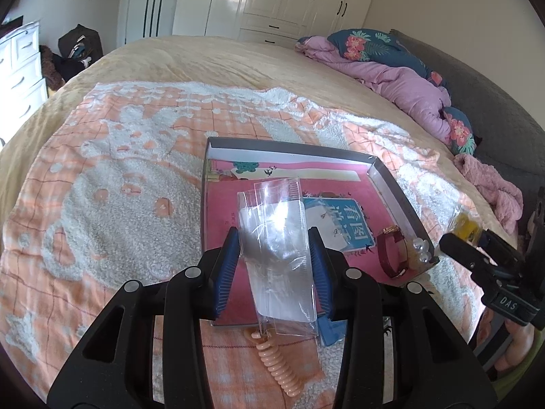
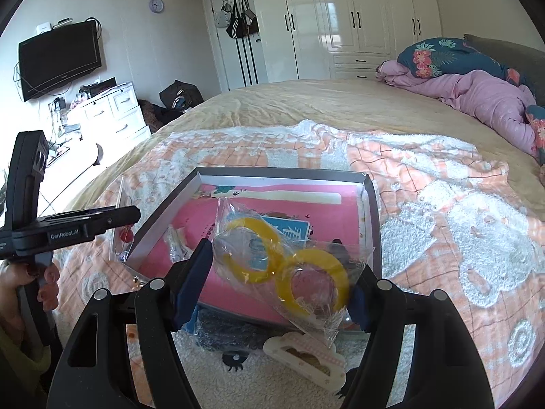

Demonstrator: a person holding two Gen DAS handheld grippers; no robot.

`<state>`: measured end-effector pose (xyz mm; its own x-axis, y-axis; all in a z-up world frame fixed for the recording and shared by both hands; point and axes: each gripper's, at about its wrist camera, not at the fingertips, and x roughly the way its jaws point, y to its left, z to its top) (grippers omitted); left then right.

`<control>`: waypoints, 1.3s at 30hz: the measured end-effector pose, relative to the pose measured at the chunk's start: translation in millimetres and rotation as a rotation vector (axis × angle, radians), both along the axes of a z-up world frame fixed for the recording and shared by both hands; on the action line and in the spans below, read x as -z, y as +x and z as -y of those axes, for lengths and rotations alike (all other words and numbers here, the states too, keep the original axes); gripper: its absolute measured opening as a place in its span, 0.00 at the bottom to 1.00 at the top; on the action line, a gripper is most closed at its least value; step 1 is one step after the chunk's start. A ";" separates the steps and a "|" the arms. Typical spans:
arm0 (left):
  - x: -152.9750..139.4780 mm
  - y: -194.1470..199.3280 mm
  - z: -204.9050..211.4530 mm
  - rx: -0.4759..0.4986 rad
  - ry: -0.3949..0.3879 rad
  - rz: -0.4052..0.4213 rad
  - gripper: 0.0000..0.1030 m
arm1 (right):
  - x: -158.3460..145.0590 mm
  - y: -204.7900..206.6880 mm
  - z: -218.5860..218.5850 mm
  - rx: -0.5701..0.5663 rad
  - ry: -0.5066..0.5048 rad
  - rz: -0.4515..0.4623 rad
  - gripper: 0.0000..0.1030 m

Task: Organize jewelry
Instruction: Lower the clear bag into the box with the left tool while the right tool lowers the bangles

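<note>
Two bagged pieces held over a shallow box on a bed, with sorting under way.

On the bed (image 2: pixel 306 102) we see an orange-and-white blanket (image 1: pixel 112 156), and on it an open grey-walled box (image 1: pixel 391 187) with a pink printed floor, which we judge to be the collecting tray. A red-strapped watch (image 1: pixel 391 255) and clear beads (image 1: pixel 420 250) already lie in its near right corner. Our left gripper (image 1: pixel 274 266) is clamped on a clear plastic sleeve (image 1: pixel 276 235) above the box's near edge; we cannot tell what it contains. Our right gripper (image 2: pixel 276 283) pinches a crinkled clear bag (image 2: pixel 259 225) holding two yellow rings (image 2: pixel 313 283), poised over the near edge, seemingly for dropping in. A peach coil hair tie (image 1: pixel 279 364) and a white hair clip (image 2: pixel 306 361) lie on the blanket just outside that edge.
</note>
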<state>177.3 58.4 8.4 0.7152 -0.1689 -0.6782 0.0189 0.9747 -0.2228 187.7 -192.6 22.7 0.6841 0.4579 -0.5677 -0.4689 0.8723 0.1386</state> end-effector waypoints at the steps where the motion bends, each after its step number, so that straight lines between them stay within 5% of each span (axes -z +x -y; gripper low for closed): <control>1: 1.4 1.2 0.8 0.002 0.002 -0.003 0.31 | 0.5 1.5 0.0 0.001 -0.002 0.001 0.67; 14: 24.4 15.4 8.8 0.025 0.055 -0.053 0.24 | 17.3 27.7 -14.8 0.004 -0.057 -0.030 0.67; 39: 41.2 21.8 9.0 0.037 0.037 -0.106 0.24 | 54.7 40.6 -37.1 -0.052 -0.083 -0.141 0.73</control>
<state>199.1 49.4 -32.9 0.6330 -0.1673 -0.7559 0.0334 0.9814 -0.1893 228.3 -155.5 -32.1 0.5717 0.4385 -0.6935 -0.4950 0.8584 0.1348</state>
